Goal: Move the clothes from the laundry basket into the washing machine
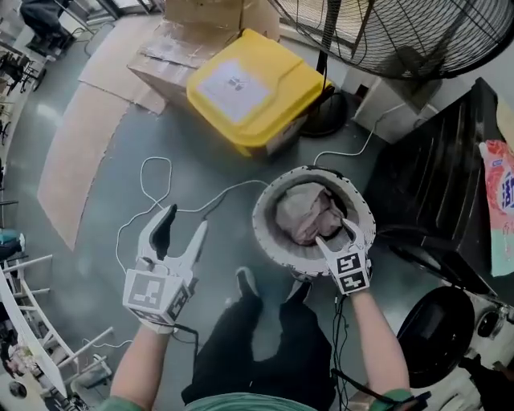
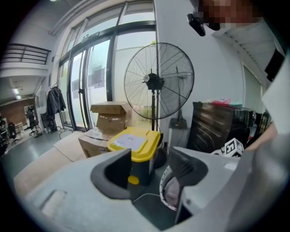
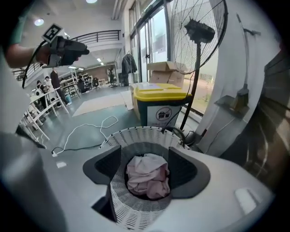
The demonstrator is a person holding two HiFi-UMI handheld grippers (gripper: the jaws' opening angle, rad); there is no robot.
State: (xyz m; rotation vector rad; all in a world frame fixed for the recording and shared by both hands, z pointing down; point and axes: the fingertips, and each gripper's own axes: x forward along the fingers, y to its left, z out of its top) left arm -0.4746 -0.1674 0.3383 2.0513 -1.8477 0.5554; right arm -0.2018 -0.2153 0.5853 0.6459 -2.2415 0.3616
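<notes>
Grey floor [image 1: 201,160] holds laundry basket [image 1: 262,221] of clothes [image 1: 309,213]; left gripper [image 1: 185,218] and right gripper [image 1: 337,234] jaws spread.

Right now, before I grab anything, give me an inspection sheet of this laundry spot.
Surface: grey floor.
Job's things: white laundry basket holding pinkish clothes; washing machine at lower right.
Clutter: yellow-lidded bin, cardboard boxes, flattened cardboard sheet.
Grippers: left claw open, empty, over the floor; right claw open above the basket, clothes below it, not gripped.
Cables: white cable looped on the floor left of the basket.
Surroundings: pedestal fan, black cabinet, glazed doors.
</notes>
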